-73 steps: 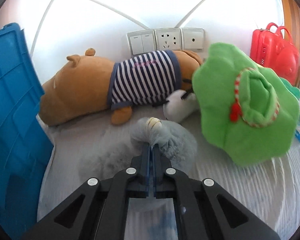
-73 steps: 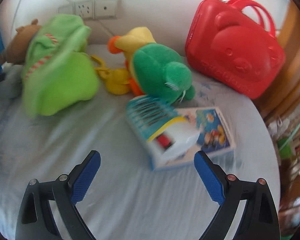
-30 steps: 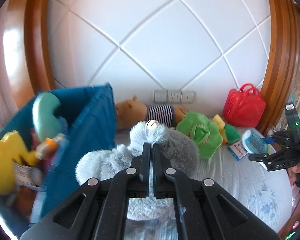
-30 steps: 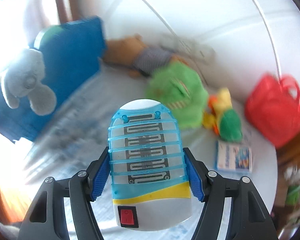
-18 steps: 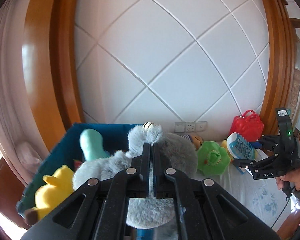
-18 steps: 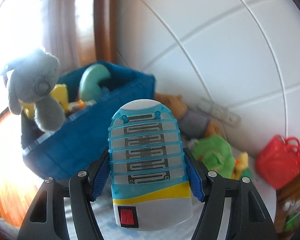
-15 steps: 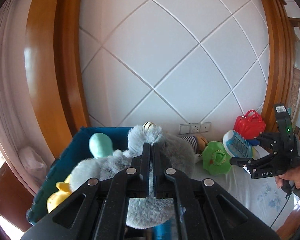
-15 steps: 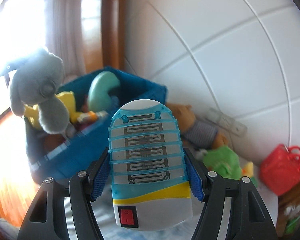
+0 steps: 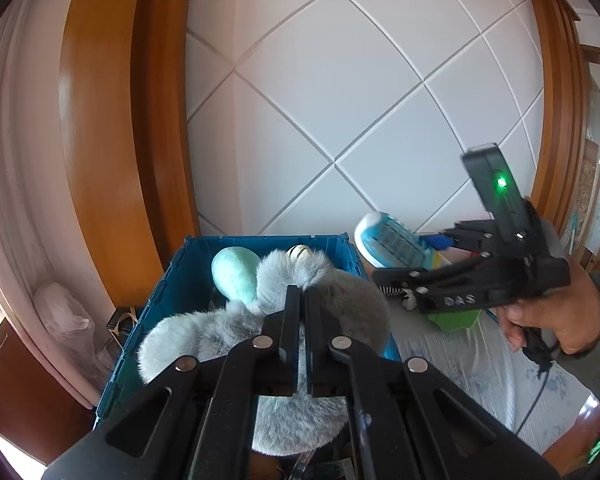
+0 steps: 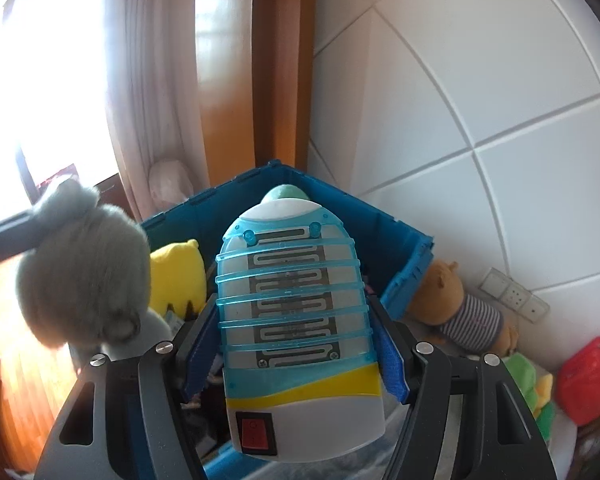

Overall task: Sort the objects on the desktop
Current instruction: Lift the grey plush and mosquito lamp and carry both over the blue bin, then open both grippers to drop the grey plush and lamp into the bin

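Observation:
My left gripper [image 9: 298, 292] is shut on a grey furry plush toy [image 9: 340, 300], held over the open blue crate [image 9: 172, 280]. That grey plush [image 10: 80, 264] also shows at the left of the right wrist view, hanging above the crate [image 10: 404, 256]. My right gripper [image 10: 296, 340] is shut on a blue, white and yellow mosquito-killer lamp [image 10: 292, 320] with a red switch, held just above the crate's near edge. In the left wrist view the lamp [image 9: 392, 244] and the right gripper [image 9: 404, 264] sit at the right, carried by a hand [image 9: 556, 312].
Inside the crate lie a mint-green toy [image 9: 236, 276] and a yellow plush [image 10: 176, 280]. On the bed behind are a brown bear in a striped shirt [image 10: 456, 308], a green plush [image 10: 528, 376] and a red case [image 10: 588, 376]. A tiled wall, wooden frame and curtain stand behind.
Both grippers have swung left and upward from the bed toward the crate, each keeping its load. The right gripper with the lamp now sits close beside the grey plush over the crate.

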Tool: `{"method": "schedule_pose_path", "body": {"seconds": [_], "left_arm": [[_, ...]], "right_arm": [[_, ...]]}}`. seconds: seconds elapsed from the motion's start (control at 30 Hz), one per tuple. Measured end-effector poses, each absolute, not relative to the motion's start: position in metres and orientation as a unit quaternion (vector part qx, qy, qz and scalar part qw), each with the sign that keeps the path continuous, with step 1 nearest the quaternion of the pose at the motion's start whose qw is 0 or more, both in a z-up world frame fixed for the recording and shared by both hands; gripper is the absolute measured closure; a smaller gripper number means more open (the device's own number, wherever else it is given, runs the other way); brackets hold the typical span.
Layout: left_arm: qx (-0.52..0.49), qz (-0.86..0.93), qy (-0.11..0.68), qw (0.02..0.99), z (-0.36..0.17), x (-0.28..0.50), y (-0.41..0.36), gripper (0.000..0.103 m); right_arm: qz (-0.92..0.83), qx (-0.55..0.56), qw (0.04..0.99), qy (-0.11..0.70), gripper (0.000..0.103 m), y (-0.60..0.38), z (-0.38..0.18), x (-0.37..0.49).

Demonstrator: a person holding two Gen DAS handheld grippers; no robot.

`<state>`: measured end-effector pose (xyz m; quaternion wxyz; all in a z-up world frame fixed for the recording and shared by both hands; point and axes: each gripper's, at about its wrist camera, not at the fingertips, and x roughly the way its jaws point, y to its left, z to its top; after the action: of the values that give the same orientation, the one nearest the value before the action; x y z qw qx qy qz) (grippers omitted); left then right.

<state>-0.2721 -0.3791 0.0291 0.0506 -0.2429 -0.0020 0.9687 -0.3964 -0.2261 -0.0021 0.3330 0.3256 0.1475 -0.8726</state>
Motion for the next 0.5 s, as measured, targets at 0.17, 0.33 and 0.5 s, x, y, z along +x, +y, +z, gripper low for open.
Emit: {"method": "schedule_pose_path", "body": {"seconds": [0.17,0.33,0.5], "left_arm": [[-0.250,0.967,-0.002,0.056,0.022,-0.275,-0.391,0.102],[-0.251,0.967,-0.003,0.052,0.023,-0.272,-0.397,0.102],[-0.249,0.967,-0.004,0.045,0.024,-0.268,-0.402,0.102]], "right_arm": [[-0.872,0.329,0.330,0.150,0.035,-0.249,-0.002,-0.411],[-0.870,0.331,0.332,0.154,0.035,-0.266,-0.006,-0.422],[-0.869,0.330,0.333,0.158,0.035,-0.274,-0.005,-0.426]]}}
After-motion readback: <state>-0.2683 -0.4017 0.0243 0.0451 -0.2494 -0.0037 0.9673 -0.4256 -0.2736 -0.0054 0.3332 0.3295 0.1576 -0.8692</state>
